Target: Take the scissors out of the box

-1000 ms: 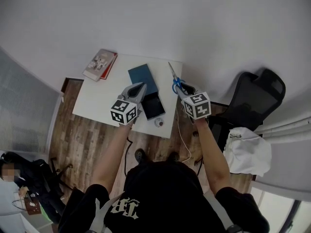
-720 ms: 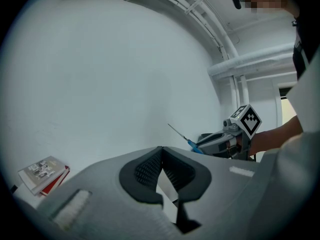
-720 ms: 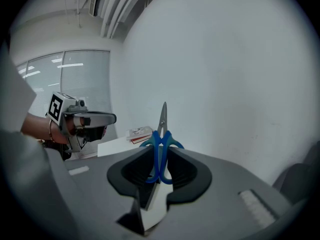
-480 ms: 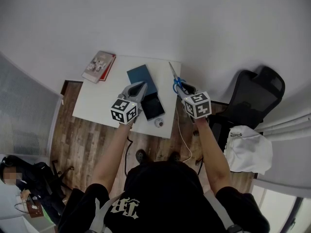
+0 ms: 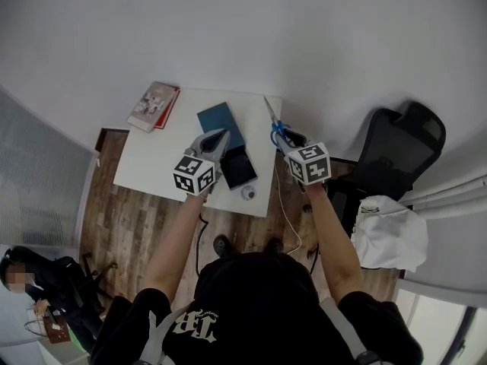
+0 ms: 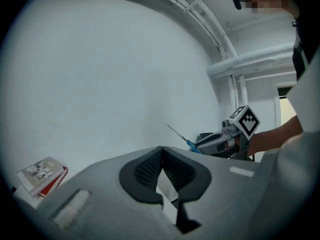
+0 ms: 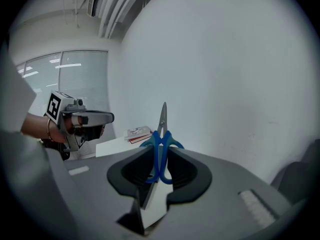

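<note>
A white rectangular worktop (image 5: 156, 158) stands against a pale wall on a wood-plank floor (image 5: 125, 219). At its far left corner lies a red-and-white stack of books (image 5: 154, 105). Near the middle lies a dark blue flat lid (image 5: 219, 122), and just beside it, nearer the person, a shallow black open box (image 5: 239, 166). A small round grey object (image 5: 249, 193) sits at the near edge. The left tool (image 5: 222, 135) hangs over the lid and the box. The right tool (image 5: 286, 140) is over the worktop's right edge, with a pair of blue-handled metal scissors (image 5: 275, 128) at its tip, blades pointing toward the wall. A black office chair (image 5: 392, 154) stands to the right, and a white bundle (image 5: 388, 234) lies near it.
</note>
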Motion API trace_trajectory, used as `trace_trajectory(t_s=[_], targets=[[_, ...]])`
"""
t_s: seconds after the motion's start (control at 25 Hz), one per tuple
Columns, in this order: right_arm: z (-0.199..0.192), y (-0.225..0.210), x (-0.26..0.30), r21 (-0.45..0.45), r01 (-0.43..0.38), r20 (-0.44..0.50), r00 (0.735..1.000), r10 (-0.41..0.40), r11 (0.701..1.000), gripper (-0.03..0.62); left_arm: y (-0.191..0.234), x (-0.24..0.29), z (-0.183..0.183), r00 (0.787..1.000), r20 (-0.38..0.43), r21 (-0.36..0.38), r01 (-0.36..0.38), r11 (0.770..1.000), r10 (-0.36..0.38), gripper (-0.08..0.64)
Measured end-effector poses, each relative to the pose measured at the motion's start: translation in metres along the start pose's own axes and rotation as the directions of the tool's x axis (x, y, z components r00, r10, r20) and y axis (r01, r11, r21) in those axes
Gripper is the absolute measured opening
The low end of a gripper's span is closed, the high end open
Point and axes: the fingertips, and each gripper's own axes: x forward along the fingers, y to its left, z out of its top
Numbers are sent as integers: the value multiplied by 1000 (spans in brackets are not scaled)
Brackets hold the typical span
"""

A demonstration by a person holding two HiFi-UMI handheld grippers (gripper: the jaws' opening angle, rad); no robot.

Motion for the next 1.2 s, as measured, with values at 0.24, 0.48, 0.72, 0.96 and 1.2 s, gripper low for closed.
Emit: trace_trajectory(t_s=[0.24, 0.48, 0.72, 0.96, 1.2], targets=[[-3, -5, -1, 4, 5, -4, 1000, -5, 1000, 92, -2, 3, -1, 1000, -6, 4, 5, 1000, -5, -3], [-7, -7, -2, 7, 8, -3, 1000, -8, 1000, 92, -5, 5, -2, 1000, -17, 12, 10, 1000, -10, -3], [-8, -8, -2, 10, 5, -1, 1000, -5, 1000, 92, -6, 6, -2, 1000, -19, 13, 8, 1000, -7, -3], [-10, -10, -5, 14, 5, -3, 1000, -5, 1000, 92, -8, 6, -2, 1000, -21, 12, 6, 1000, -6, -3], [-11, -11, -6, 15, 6, -1, 1000, -6, 1000, 92, -10, 6, -2, 1000, -21, 8, 7, 1000, -7, -3]])
